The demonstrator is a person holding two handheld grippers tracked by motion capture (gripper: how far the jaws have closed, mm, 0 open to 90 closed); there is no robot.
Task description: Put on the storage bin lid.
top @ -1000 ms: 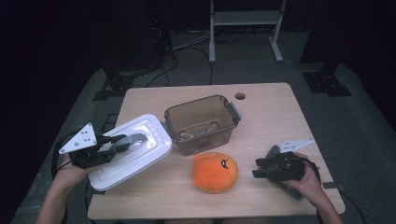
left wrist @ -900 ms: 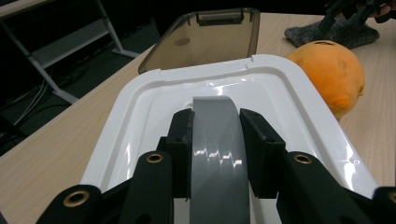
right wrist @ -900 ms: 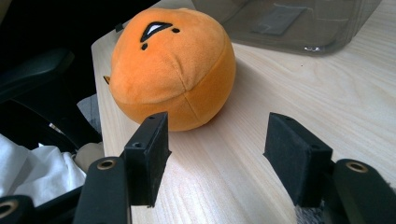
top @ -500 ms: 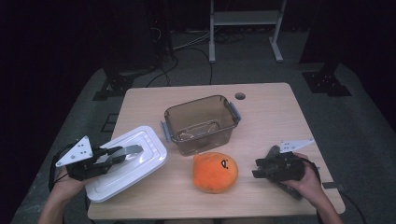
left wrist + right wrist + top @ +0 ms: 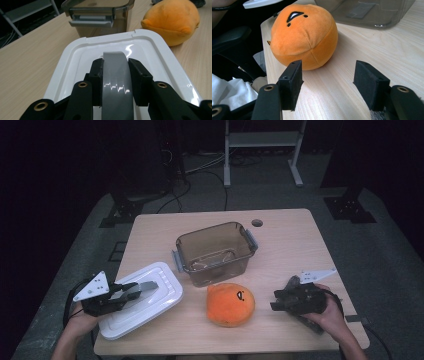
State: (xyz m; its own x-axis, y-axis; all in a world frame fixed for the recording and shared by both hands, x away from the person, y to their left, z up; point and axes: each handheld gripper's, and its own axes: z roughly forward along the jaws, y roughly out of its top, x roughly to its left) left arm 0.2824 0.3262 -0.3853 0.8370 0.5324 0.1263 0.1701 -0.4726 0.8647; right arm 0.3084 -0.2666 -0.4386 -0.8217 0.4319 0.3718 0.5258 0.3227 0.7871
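White lid (image 5: 142, 305), gripped by left gripper (image 5: 131, 292), lies beside plush (image 5: 231, 304); right gripper (image 5: 328, 83) gapes empty.

A dim room: grey floor (image 5: 75, 250), cables (image 5: 200, 170), white metal stand (image 5: 262, 140).

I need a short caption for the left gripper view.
Left gripper clamps the white lid's grey handle.
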